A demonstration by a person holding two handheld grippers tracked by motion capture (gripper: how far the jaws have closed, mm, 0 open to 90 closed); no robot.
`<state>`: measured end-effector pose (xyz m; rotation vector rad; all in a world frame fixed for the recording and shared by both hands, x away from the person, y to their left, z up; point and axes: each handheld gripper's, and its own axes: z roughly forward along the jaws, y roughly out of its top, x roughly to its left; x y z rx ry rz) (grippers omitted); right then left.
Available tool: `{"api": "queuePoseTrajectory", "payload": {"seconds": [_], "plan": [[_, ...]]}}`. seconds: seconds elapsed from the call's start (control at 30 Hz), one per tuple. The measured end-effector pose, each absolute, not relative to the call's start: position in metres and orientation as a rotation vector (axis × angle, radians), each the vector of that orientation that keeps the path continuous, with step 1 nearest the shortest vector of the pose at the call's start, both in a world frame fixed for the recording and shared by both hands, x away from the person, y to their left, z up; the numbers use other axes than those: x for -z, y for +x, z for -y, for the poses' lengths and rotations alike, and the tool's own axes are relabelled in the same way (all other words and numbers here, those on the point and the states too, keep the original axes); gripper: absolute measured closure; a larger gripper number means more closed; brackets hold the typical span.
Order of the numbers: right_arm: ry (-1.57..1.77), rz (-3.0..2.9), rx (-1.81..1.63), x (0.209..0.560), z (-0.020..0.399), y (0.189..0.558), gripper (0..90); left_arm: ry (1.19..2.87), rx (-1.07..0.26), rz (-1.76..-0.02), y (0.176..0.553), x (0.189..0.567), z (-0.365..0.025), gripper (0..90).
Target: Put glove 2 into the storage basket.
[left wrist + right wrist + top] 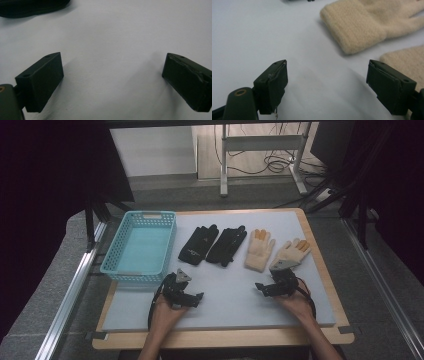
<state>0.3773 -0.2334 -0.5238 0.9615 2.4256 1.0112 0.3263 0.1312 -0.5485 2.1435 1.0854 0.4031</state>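
Two black gloves and two cream gloves with orange fingertips lie in a row on the pale mat. My left gripper rests low on the mat in front of the black gloves, open, jaws wide with bare mat between them. A black glove edge shows at the top left of the left gripper view. My right gripper is open near the cream gloves; one cream cuff lies ahead, the other cream glove by the right jaw.
A light blue plastic basket stands on the left of the table, holding nothing. The wooden table edge runs along the front. Metal rails flank the table, and a stand with cables is behind it.
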Motion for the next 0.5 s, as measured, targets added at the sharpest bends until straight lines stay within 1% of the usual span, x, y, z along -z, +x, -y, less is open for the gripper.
{"api": "queuePoseTrajectory", "payload": {"seconds": [0.27, 0.5], "plan": [[0.94, -2.443, -1.038, 0.513, 0.224, 0.382, 17.4, 2.144, -0.404, -1.085, 0.326, 0.549, -0.131, 4.1], [0.955, -2.451, -1.055, 0.501, 0.215, 0.394, 17.4, 2.143, -0.405, -1.084, 0.326, 0.549, -0.131, 4.2]]}}
